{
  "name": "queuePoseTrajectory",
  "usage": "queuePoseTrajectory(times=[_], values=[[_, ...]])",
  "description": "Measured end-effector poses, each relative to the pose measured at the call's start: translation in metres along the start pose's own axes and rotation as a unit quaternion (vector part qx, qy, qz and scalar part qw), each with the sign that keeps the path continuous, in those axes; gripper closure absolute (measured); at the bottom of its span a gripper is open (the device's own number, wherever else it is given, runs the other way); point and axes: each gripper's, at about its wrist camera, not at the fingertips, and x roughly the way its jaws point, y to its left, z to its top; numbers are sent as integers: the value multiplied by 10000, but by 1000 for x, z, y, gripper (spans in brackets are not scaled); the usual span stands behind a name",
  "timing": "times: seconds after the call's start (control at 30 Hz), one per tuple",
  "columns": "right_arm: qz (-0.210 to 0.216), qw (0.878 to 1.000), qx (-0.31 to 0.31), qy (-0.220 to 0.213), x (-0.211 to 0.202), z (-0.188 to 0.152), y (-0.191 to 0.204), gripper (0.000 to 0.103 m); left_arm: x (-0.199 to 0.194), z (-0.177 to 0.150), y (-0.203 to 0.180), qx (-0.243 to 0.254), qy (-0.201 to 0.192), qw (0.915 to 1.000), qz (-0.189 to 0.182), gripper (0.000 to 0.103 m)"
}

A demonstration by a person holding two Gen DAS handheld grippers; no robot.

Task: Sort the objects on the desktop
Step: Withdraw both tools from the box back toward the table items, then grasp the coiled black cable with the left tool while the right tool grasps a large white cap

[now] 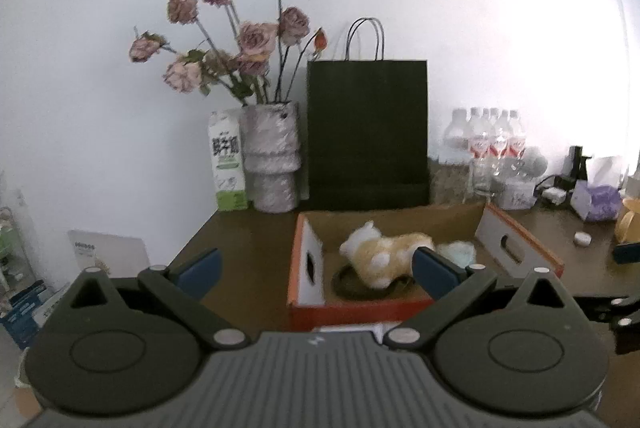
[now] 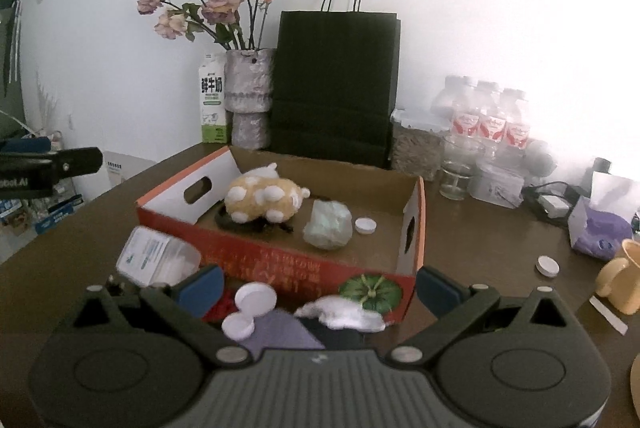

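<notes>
Both grippers stand spread wide and empty: the left gripper [image 1: 316, 266] hangs at the near edge of the orange cardboard box [image 2: 280, 264], and the right gripper [image 2: 318, 286] hovers over the loose clutter on the brown table [image 2: 480, 240] just near of that box.

Judging by what lies where, the sorting looks partly done. Inside the box are the yellow plush toy [image 2: 260, 198] on a dark ring, a pale green lump [image 2: 328, 224] to its right, and a small white cap [image 2: 365, 225] further right.

Left outside, near the box's front wall, are a clear plastic case [image 2: 156, 260] to the left, two white lids [image 2: 250, 306], and a white wad [image 2: 344, 312]. Another white cap [image 2: 547, 265] sits well right of the box, near a yellow mug [image 2: 624, 276].
</notes>
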Motion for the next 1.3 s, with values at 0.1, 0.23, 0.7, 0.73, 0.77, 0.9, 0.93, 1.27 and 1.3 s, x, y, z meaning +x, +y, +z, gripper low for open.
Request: queuePoseTrajectory(times=[0.1, 0.23, 0.7, 0.73, 0.77, 0.9, 0.93, 1.27, 1.3], values=[[-25, 10000, -77, -4, -7, -15, 8, 0, -5, -15, 7, -28, 156, 9999, 32, 0], [15, 9999, -97, 25, -14, -34, 22, 0, -12, -37, 14, -113, 364, 9993, 30, 0], [279, 9993, -167, 158, -3, -53, 57, 5, -8, -80, 17, -201, 954, 9952, 33, 0], [291, 9992, -194, 197, 0, -53, 59, 6, -5, -82, 16, -178, 991, 9949, 23, 0], [300, 9990, -218, 239, 3, -54, 61, 8, -2, -84, 16, -156, 1025, 9946, 15, 0], [331, 9984, -235, 387, 15, -55, 65, 11, 7, -89, 14, -89, 1174, 9930, 28, 0], [333, 9983, -226, 413, 18, -55, 65, 13, 10, -89, 14, -74, 1207, 9927, 16, 0], [446, 9964, -235, 685, 45, -55, 70, 38, 30, -96, 9, 83, 1432, 9897, -34, 3], [457, 9961, -236, 713, 47, -55, 71, 38, 32, -96, 9, 94, 1454, 9893, -40, 5]])
